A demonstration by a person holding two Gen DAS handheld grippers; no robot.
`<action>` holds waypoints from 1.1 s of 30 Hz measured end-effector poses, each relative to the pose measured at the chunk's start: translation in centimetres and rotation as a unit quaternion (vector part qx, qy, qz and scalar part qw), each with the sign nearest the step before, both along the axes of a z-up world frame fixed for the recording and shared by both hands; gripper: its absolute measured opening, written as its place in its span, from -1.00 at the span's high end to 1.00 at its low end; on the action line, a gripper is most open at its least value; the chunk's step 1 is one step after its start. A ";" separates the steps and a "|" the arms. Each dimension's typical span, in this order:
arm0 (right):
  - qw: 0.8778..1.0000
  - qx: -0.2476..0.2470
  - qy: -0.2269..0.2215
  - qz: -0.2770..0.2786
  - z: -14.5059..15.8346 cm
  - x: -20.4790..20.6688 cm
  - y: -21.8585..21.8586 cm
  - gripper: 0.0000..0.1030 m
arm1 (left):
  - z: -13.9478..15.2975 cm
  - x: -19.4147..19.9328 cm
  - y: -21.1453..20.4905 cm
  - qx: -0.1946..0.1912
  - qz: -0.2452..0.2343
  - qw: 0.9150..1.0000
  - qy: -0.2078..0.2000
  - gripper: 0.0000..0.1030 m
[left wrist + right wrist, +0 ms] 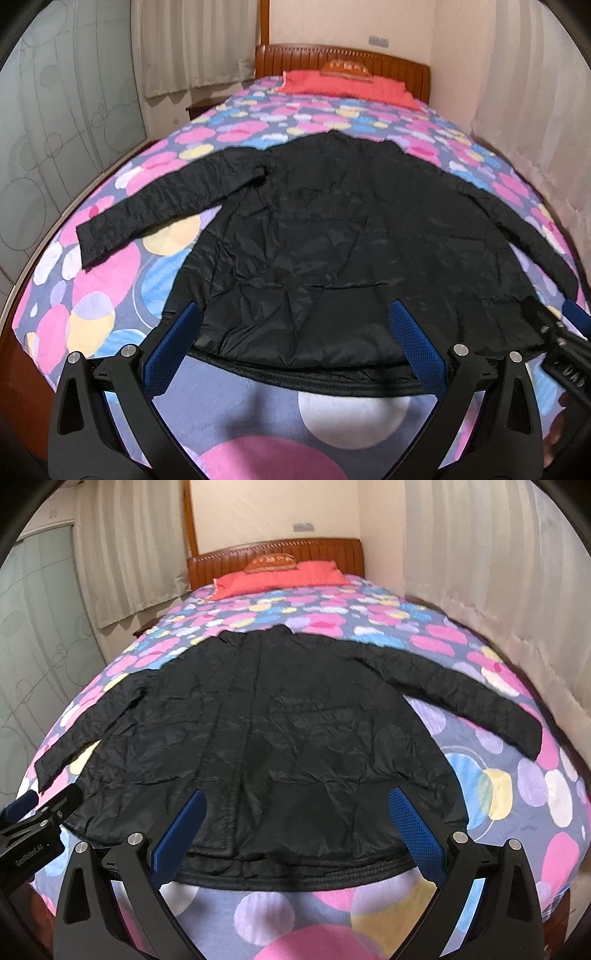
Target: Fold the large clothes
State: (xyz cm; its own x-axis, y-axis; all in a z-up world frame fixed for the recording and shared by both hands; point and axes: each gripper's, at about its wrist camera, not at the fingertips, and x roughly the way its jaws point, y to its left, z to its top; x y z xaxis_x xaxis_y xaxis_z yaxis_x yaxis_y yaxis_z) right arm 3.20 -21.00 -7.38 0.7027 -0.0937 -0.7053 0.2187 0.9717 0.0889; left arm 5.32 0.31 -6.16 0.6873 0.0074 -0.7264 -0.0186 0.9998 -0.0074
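Note:
A large black jacket (332, 229) lies flat on the bed, collar toward the headboard, hem toward me, both sleeves spread out to the sides. It also shows in the right wrist view (295, 731). My left gripper (295, 317) is open and empty, hovering over the hem's left part. My right gripper (295, 805) is open and empty over the hem's right part. Each gripper shows at the edge of the other's view: the right one (561, 332), the left one (40, 823).
The bed has a bedspread (122, 295) with pink, blue and yellow circles. A red pillow (351, 85) lies by the wooden headboard (295, 59). Curtains hang along the right wall (498, 590) and a glass wardrobe door (55, 129) stands at left.

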 end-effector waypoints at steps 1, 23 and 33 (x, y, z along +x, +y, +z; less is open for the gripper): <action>1.000 0.004 0.004 -0.004 -0.3 0.3 -0.4 -0.91 | -0.4 0.6 0.0 0.000 0.002 1.000 0.008 -0.96; 0.945 0.188 -0.016 -0.268 -7.6 3.6 -25.6 -0.15 | -8.2 11.8 14.8 -0.067 0.236 0.965 0.092 -0.96; 0.881 0.306 -0.106 -0.344 -11.3 3.0 -33.2 -0.27 | -8.1 9.8 18.0 -0.098 0.301 0.946 0.069 -0.84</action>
State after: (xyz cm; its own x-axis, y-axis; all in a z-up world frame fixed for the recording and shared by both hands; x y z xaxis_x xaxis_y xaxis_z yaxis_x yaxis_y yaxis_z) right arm 6.20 -54.22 -18.73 0.7502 -0.1954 -0.6316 0.6527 0.3716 0.6602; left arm 15.10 18.27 -14.30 0.4993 0.2229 -0.8373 -0.5991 0.7869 -0.1478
